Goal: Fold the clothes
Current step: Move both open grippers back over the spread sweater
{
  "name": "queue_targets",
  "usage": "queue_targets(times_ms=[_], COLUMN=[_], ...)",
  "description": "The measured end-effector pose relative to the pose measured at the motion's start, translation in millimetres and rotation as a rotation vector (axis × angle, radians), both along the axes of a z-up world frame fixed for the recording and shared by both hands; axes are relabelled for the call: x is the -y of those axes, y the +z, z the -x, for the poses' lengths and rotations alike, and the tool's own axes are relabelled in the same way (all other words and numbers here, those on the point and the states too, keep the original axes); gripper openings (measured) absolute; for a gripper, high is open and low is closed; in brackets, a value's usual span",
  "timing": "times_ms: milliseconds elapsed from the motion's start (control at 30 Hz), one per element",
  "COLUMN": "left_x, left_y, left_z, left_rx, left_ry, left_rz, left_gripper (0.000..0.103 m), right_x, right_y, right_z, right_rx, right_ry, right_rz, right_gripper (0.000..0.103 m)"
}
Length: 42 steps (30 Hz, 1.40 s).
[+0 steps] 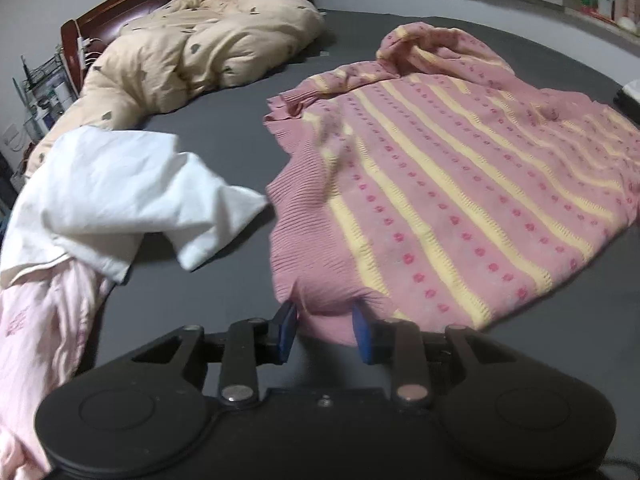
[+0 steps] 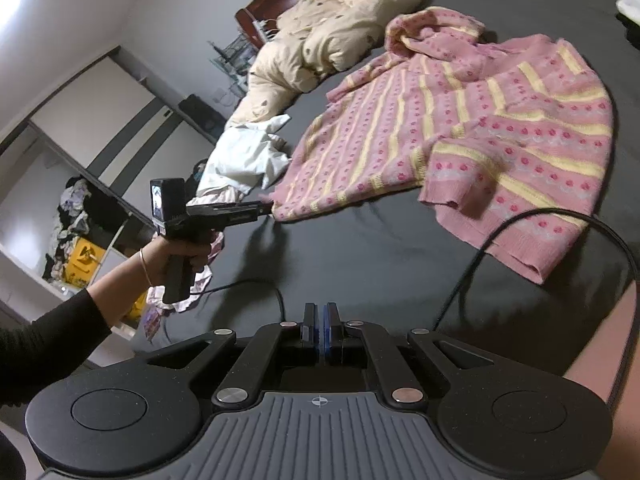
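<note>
On the dark bed sheet (image 1: 224, 136) a pink sweater (image 1: 460, 184) with yellow stripes lies spread, one sleeve folded across its front in the right wrist view. Beyond the sweater, toward the headboard, sits a bunched beige duvet (image 1: 180, 52). Just beside the sweater's hem lies a crumpled white garment (image 1: 116, 188), touching a pale pink garment (image 1: 44, 320). The left gripper (image 1: 325, 330) has its fingers apart, straddling the sweater's near hem corner. The right gripper (image 2: 321, 328), well apart from the sweater, has its fingers pressed together on nothing.
</note>
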State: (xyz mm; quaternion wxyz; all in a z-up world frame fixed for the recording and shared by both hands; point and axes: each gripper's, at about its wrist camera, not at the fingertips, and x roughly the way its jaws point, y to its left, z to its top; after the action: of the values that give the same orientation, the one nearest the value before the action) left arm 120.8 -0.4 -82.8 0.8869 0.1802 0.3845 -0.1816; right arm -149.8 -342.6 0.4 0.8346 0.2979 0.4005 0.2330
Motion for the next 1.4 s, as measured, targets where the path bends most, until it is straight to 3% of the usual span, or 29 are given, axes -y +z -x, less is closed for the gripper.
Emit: queue_targets(times_ms=[33,100,200,300,567,767,867,1000,1067,1167,1300,1400], left_x=[1,4,6,2,-22,-18,-15,-14,-12,-11,-13,-10], left_y=[-1,-4,-3,1,9,13,5,3,5,5,8,26], left_z=[-2,-5,0,10,24,8,3,7,13,23,36,51], left_rx=[-0.008,-0.025,-0.004,0.01,-0.007,-0.018,-0.06,-0.088,-0.084,-0.094,-0.085,-0.021], left_ry=[-0.003,-0.009,-0.025,-0.036,0.006,0.022,0.031,0.042,0.036,0.018,0.018,0.013], left_rz=[0.004,0.011,-0.041,-0.085,-0.073,-0.016,-0.003,0.01,-0.027,-0.088,-0.11,-0.025], left_gripper=[0.028,0.012,0.004,0.003,0.004,0.026,0.024,0.006,0.005,0.004,0.005,0.008], right_x=[1,3,5,4,2,-1,0,2,4,10,31,50], right_y=[-1,-4,-7,-7,-14,-11,-11,-9,-9,-3,6,7], right_z=[1,1,-1,-3,-6,-5,-4,-1,-1,-1,-6,-12], right_rx=[-0.008,-0.026,-0.036,-0.033,-0.043,-0.04,-0.043,-0.047,-0.047,-0.025,-0.012,-0.033], right_ry=[-0.008,-0.026,-0.034,-0.031,-0.025,-0.023,-0.033,-0.046,-0.054,-0.09,-0.221,-0.302], right_rz=[0.001,-0.002,-0.012,-0.014,-0.027,-0.026,-0.023,-0.019,-0.013,0.033,0.191,0.271], right_gripper=[0.002,0.002,0.002,0.002,0.002,0.002,0.002,0.002,0.002,0.002,0.002,0.002])
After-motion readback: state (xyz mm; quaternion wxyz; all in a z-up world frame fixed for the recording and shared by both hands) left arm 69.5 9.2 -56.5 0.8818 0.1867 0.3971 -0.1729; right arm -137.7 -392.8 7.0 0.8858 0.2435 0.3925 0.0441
